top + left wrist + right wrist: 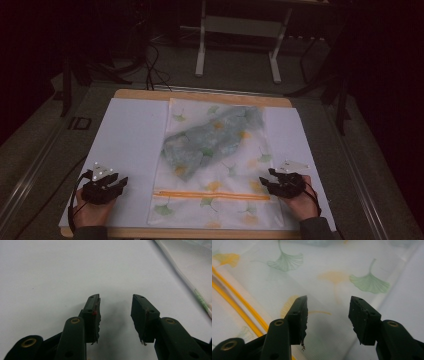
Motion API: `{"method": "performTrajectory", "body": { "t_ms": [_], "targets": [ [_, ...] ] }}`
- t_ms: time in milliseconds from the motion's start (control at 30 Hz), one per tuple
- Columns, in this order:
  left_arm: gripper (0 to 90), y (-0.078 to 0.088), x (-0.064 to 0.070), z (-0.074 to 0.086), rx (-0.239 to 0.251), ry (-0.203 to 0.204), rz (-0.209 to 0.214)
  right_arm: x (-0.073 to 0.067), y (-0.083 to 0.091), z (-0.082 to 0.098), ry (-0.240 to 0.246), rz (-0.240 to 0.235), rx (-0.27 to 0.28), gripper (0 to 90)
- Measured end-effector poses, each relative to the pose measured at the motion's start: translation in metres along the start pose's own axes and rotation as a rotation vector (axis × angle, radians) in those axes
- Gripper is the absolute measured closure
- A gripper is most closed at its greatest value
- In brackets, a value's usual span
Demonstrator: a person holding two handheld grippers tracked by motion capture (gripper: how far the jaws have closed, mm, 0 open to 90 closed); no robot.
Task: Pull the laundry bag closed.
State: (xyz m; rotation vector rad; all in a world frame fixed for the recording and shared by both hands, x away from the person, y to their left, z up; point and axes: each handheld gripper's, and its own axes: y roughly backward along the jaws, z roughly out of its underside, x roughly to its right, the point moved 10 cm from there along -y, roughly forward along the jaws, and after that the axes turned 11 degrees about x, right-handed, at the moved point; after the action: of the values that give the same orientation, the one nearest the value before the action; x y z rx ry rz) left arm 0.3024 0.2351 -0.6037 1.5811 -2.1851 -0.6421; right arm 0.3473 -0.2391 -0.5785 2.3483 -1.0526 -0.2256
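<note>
A translucent white mesh bag (215, 165) printed with green and yellow ginkgo leaves lies flat on the white sheet, an orange zipper (212, 195) running across its near end. A grey-green cloth (212, 137) shows through its upper half. My left gripper (120, 182) rests open on the bare sheet left of the bag, nothing between its jaws (115, 312); the bag edge (197, 290) is at the upper right of its view. My right gripper (265, 182) stands open at the bag's right edge, over the leaf-printed mesh (332, 285) near the zipper (239, 300).
The white sheet (127, 135) covers a wooden board (200, 95) on a dark floor. A white table frame (240, 30) and cables stand beyond the far edge. Bare sheet lies on both sides of the bag.
</note>
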Motion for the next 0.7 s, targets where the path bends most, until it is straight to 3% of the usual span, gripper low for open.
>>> {"method": "performTrajectory", "body": {
  "t_ms": [700],
  "targets": [
    [58.3, -0.003, 0.005, 0.001, -0.011, 0.007, 0.042, -0.024, -0.024, -0.031, 0.083, -0.089, -0.029, 48.6]
  ]
}}
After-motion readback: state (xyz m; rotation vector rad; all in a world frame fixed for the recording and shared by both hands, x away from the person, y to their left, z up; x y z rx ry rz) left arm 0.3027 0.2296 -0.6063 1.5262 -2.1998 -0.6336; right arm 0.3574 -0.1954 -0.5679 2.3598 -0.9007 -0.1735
